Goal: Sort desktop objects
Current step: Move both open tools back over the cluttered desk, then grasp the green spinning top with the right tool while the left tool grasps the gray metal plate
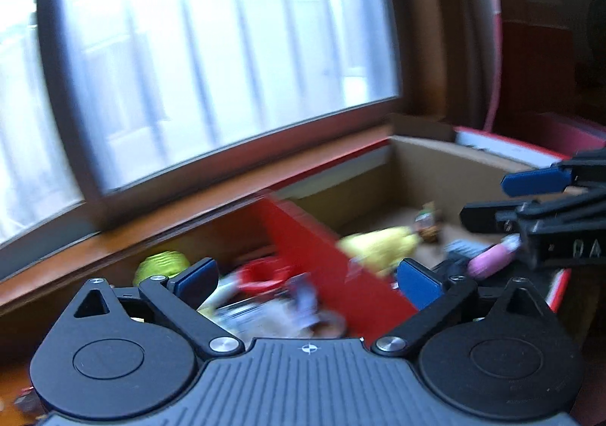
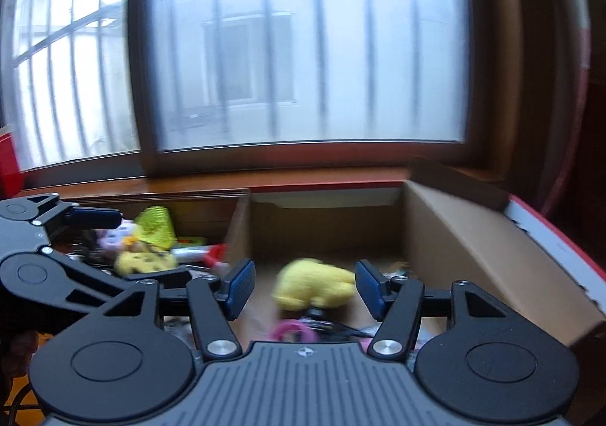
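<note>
My left gripper is open over a blurred heap of small things: a red ring, a yellow-green ball and some papers. A red box wall rises between its fingers. My right gripper is open too and hangs over a cardboard box. A yellow plush toy lies on the box floor between its blue pads. A pink ring lies just in front. In the left wrist view the right gripper sits above a pink cylinder and the yellow plush toy.
The left compartment holds a spotted yellow toy, a yellow-green ball and a white tube with a red cap; the left gripper reaches over them. A wooden sill and window stand behind. A red-and-white box edge flanks the right.
</note>
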A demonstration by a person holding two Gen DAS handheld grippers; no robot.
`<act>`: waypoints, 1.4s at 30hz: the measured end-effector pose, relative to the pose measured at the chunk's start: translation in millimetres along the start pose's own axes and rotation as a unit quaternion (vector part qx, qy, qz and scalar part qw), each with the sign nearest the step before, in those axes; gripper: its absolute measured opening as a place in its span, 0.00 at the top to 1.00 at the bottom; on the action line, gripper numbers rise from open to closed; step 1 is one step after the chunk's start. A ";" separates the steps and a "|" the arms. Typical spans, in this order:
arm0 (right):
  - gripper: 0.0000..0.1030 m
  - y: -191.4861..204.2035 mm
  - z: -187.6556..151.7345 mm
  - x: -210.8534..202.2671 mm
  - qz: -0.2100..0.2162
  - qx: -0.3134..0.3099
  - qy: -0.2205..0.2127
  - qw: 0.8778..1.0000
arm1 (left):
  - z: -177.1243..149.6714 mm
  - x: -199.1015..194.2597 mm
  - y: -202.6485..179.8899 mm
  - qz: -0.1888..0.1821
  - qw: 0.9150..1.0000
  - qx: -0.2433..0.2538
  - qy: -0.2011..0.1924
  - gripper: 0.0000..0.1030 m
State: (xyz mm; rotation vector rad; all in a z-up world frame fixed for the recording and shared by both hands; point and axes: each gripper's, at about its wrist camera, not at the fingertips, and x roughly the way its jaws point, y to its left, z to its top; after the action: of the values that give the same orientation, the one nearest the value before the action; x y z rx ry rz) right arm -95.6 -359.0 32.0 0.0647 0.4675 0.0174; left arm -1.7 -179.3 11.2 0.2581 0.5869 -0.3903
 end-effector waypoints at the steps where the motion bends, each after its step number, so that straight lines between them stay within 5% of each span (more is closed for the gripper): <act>1: 0.40 11.6 1.2 2.4 0.008 -0.005 0.002 1.000 | -5.9 -4.0 8.8 0.007 1.000 -0.002 0.003 0.01; 11: 0.40 119.6 -0.1 30.3 0.062 -0.039 0.036 0.997 | -65.4 -44.1 96.4 0.081 0.996 -0.021 0.038 0.01; 21: 0.34 191.6 -39.7 111.7 0.091 -0.039 0.098 0.990 | -103.5 -51.0 142.3 0.077 0.996 -0.008 0.041 0.01; 32: 0.37 209.3 -55.1 176.7 0.063 -0.036 0.148 0.986 | -108.0 -31.5 161.0 0.052 0.997 0.000 0.049 0.01; 42: 0.43 202.6 -60.8 154.2 0.056 -0.042 0.167 0.983 | -101.4 -13.6 164.4 0.025 0.999 0.006 0.044 0.02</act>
State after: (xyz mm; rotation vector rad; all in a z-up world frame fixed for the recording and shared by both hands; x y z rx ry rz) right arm 14.3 -148.4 -78.1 0.0046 0.7985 0.1612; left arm 8.9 6.7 -41.9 0.3022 0.6644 -0.3356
